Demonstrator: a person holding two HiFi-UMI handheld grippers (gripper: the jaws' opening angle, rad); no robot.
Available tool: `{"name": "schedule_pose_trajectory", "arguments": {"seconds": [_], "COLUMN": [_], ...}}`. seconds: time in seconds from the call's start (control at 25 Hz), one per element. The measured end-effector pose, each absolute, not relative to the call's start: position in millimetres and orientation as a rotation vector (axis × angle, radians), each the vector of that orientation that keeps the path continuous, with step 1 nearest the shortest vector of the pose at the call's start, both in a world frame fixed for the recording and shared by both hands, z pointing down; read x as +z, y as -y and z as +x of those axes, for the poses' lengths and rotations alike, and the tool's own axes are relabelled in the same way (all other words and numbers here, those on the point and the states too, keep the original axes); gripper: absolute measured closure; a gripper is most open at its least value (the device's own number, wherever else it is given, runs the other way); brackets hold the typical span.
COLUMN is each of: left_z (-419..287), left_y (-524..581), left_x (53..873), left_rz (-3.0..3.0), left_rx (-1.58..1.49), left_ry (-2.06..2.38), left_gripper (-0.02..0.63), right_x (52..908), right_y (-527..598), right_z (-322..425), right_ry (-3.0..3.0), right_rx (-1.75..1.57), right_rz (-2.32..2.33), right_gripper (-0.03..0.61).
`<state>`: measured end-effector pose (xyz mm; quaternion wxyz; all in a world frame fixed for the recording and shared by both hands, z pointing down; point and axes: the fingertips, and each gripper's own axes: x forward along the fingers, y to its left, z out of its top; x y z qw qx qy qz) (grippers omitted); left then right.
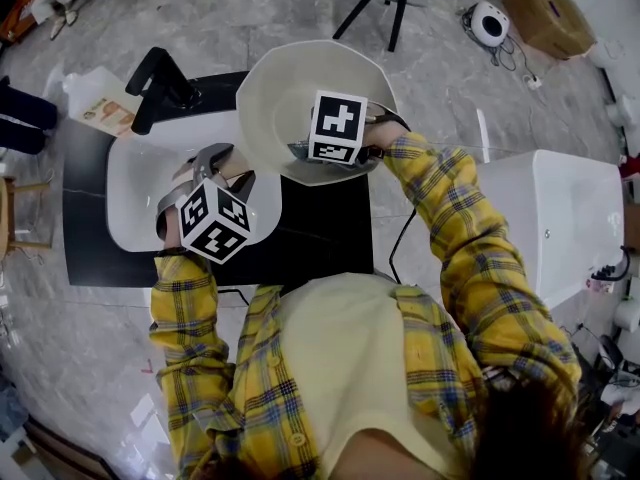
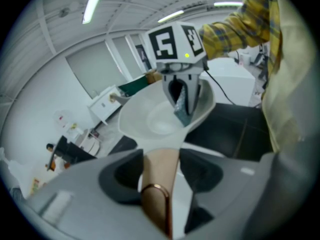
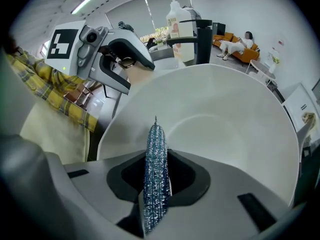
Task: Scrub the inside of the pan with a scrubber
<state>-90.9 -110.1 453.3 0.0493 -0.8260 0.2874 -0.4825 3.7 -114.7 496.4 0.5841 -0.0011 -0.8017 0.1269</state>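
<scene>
We have the pan (image 3: pixel 225 114) lifted and tilted over the sink (image 1: pixel 130 183), beside the dark tabletop (image 1: pixel 320 238); it is a deep, rounded bowl, off-white and smooth, probably rigid and slick under the pads. The best hold is the tan handle (image 2: pixel 159 166) with its copper-coloured ring, and our left gripper (image 1: pixel 212 168) is clamped around it; with so long a lever, the bowl may want to roll. Our right gripper (image 3: pixel 156 184) pinches the scrubber (image 3: pixel 155 149), a glittery blue-silver mesh, soft and springy, squashed to a thin blade; it sits inside the bowl, though whether it touches the wall we cannot quite tell.
</scene>
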Motion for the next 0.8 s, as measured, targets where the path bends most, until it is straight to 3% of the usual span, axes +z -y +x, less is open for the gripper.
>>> {"name": "schedule_pose_trajectory", "arguments": {"seconds": [0.8], "left_z": [-98.2], "left_y": [107.3], "left_x": [420.0], "left_rz": [-2.635], "left_rx": [-1.262], "left_ry": [-0.961], "left_gripper": [0.36], "right_x": [447.4], "right_y": [127.7], "right_z": [-8.5], "right_ry": [2.126], "right_rx": [0.126], "right_rz": [0.235], "right_gripper": [0.494]}}
